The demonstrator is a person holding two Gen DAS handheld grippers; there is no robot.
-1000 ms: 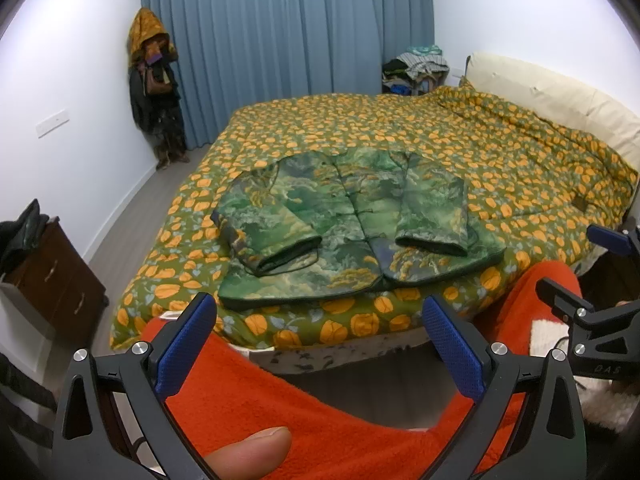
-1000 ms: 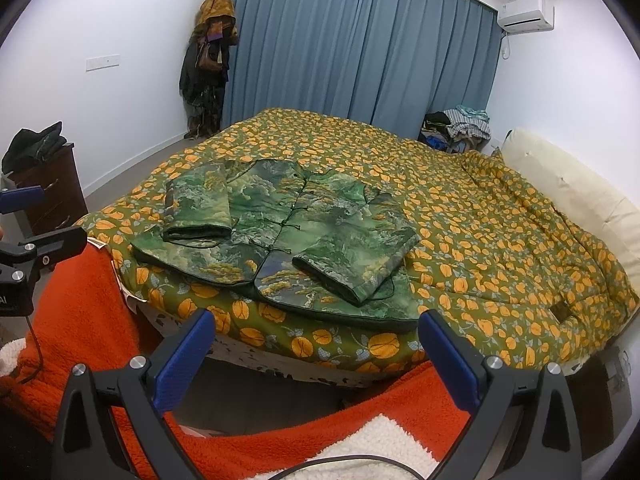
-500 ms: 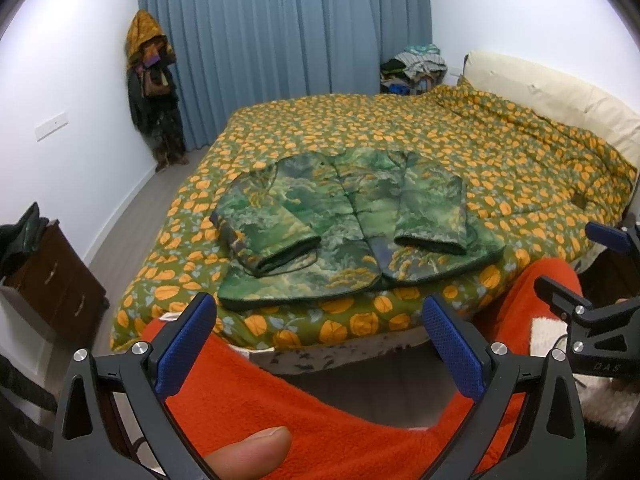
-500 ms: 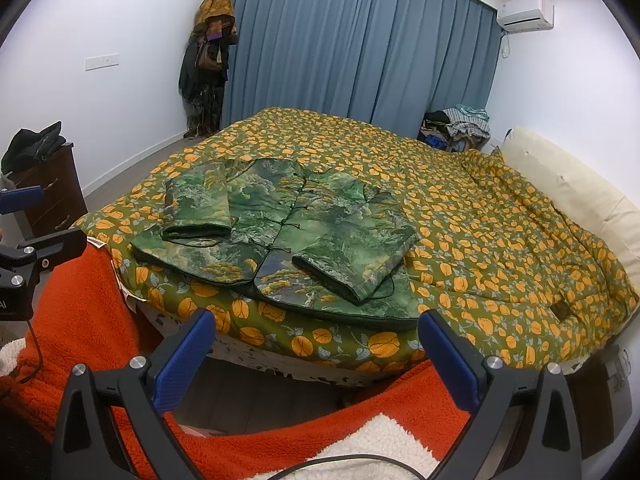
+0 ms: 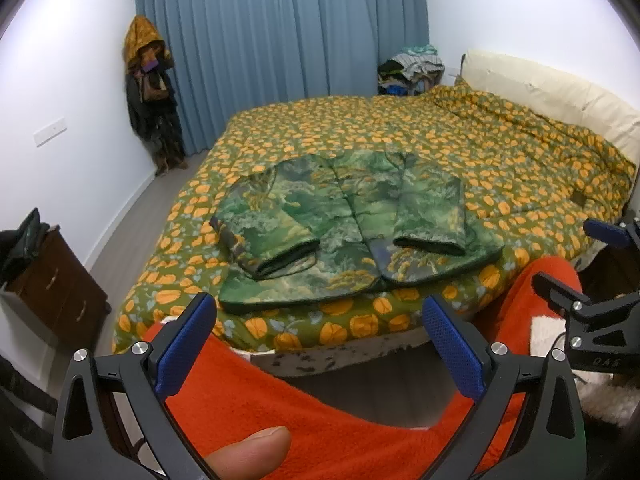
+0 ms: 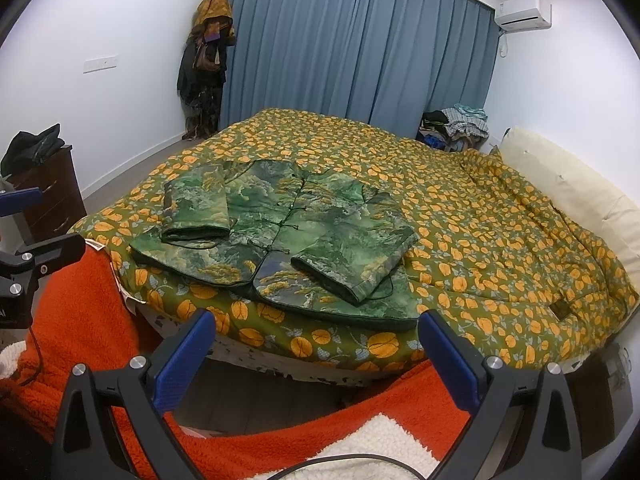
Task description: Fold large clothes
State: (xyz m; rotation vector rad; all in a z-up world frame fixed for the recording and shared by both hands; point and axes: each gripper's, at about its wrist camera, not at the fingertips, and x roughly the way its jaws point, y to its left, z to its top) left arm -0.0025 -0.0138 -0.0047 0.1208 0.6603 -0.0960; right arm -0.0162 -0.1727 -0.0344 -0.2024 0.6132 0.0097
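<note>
A green patterned jacket lies flat near the foot edge of the bed, front up, both sleeves folded in over its front. It also shows in the right wrist view. My left gripper is open and empty, held back from the bed over orange fleece. My right gripper is open and empty, also short of the bed edge. The right gripper shows at the right edge of the left wrist view. The left gripper shows at the left edge of the right wrist view.
The bed has a green quilt with orange fruit and a cream headboard. A dark dresser stands to the left. Coats hang in the corner by blue curtains. A clothes pile sits beyond the bed.
</note>
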